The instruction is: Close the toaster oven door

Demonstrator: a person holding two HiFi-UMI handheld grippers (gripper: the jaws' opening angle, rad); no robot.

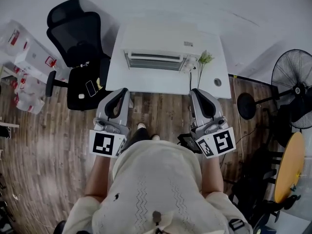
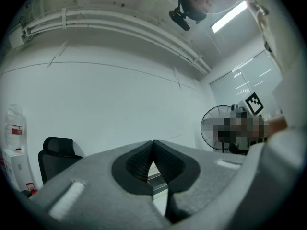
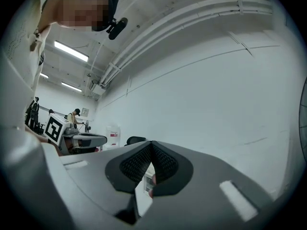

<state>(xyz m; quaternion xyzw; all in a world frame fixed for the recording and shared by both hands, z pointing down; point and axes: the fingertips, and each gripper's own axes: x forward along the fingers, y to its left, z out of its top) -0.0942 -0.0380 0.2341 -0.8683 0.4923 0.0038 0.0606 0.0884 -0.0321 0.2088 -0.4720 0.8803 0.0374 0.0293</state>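
Observation:
A white toaster oven (image 1: 155,47) stands on the white table (image 1: 146,84) ahead of me, its slatted front (image 1: 153,61) facing me; I cannot tell how far its door is open. My left gripper (image 1: 120,92) and right gripper (image 1: 197,92) are held level side by side just short of the table's near edge, apart from the oven. Both are shut with nothing between the pads. In the left gripper view the jaws (image 2: 153,145) meet at the tips, and a sliver of the oven (image 2: 156,178) shows below them. The right gripper (image 3: 151,145) looks the same in its own view.
A black office chair (image 1: 78,48) with a phone (image 1: 90,87) on its seat stands left of the table. A small plant (image 1: 204,58) sits beside the oven. A standing fan (image 1: 292,82) and a yellow round board (image 1: 287,165) are on the right. White boxes (image 1: 29,57) lie far left.

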